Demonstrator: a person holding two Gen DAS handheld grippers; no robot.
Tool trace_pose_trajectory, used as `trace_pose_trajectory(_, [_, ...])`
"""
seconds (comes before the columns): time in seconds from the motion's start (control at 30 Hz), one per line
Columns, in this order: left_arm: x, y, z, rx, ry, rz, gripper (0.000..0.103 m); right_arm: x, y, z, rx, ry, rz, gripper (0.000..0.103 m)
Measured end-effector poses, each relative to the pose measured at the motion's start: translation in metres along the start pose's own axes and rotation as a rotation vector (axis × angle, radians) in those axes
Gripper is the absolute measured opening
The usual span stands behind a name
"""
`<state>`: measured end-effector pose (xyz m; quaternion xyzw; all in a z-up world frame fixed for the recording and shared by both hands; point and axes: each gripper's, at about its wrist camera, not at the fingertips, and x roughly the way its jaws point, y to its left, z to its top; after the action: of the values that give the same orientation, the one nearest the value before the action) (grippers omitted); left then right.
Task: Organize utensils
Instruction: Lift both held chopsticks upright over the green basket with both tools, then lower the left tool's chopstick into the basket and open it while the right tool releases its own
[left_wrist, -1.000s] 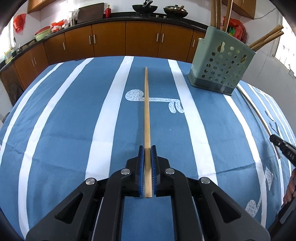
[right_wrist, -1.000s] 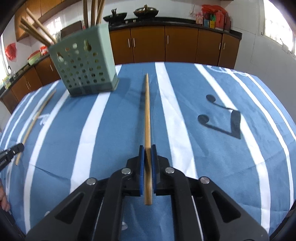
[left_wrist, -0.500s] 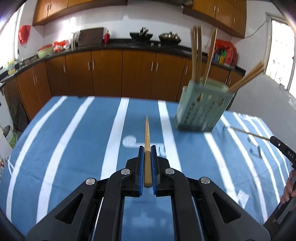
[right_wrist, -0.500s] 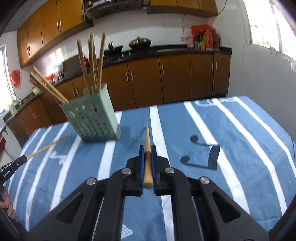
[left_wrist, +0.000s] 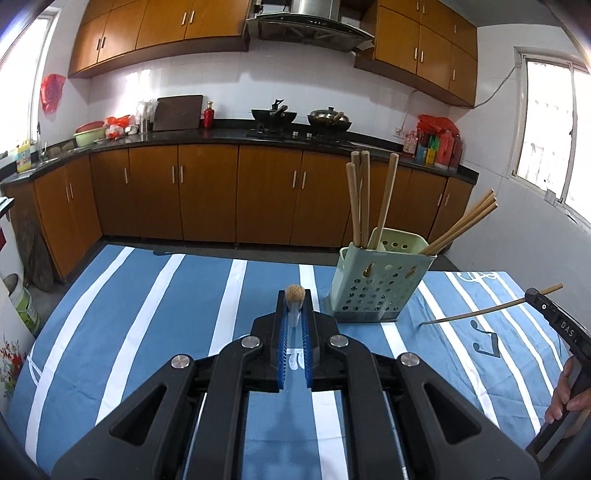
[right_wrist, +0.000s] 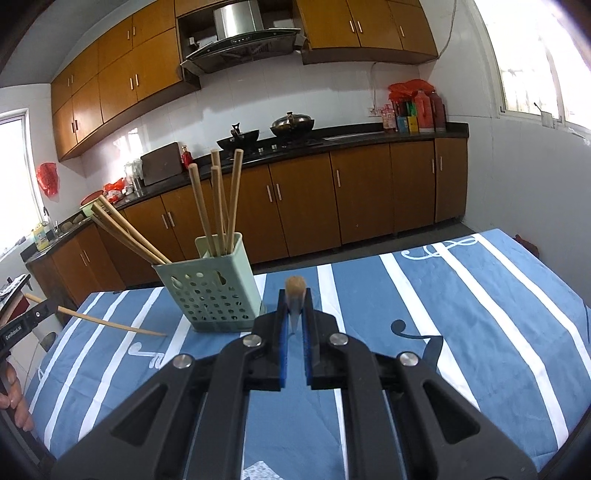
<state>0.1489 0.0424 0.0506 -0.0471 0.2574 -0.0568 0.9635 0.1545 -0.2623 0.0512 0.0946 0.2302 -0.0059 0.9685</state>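
My left gripper (left_wrist: 295, 301) is shut on a wooden chopstick (left_wrist: 295, 294), seen end-on and raised above the table. My right gripper (right_wrist: 296, 293) is shut on another chopstick (right_wrist: 295, 287), also end-on. The pale green perforated utensil holder (left_wrist: 380, 280) stands on the table right of the left gripper and holds several chopsticks; in the right wrist view the holder (right_wrist: 208, 291) is to the left. Each view shows the other gripper's chopstick from the side, the right one (left_wrist: 476, 313) and the left one (right_wrist: 107, 324), both held tilted above the cloth.
The table has a blue cloth with white stripes (left_wrist: 155, 314). Brown kitchen cabinets (left_wrist: 207, 192) and a black counter with woks run behind the table. A window (left_wrist: 550, 125) is on the right wall.
Both grippers have lifted their chopsticks off the cloth and tilted up, so each stick now shows end-on. The holder now sits lower and farther in both views.
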Motion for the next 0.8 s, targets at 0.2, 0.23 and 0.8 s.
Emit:
trace_pose_trajectory(0.2, [-0.001,-0.002,0.003,0.004,-0.007,-0.01,0.007,-0.003,0.004,0.006,-0.006,-0.013,0.012,0.008])
trace_pose_trajectory(0.23, [-0.002,-0.003,0.004,0.004,-0.009,-0.013,0.007,-0.005,0.005,0.008,-0.007,-0.014,0.019,0.008])
trace_pose_trajectory(0.8, [-0.044,-0.037,0.077,0.031,-0.206,-0.134,0.007,-0.077,0.045,0.102,-0.024,-0.184,0.26,0.008])
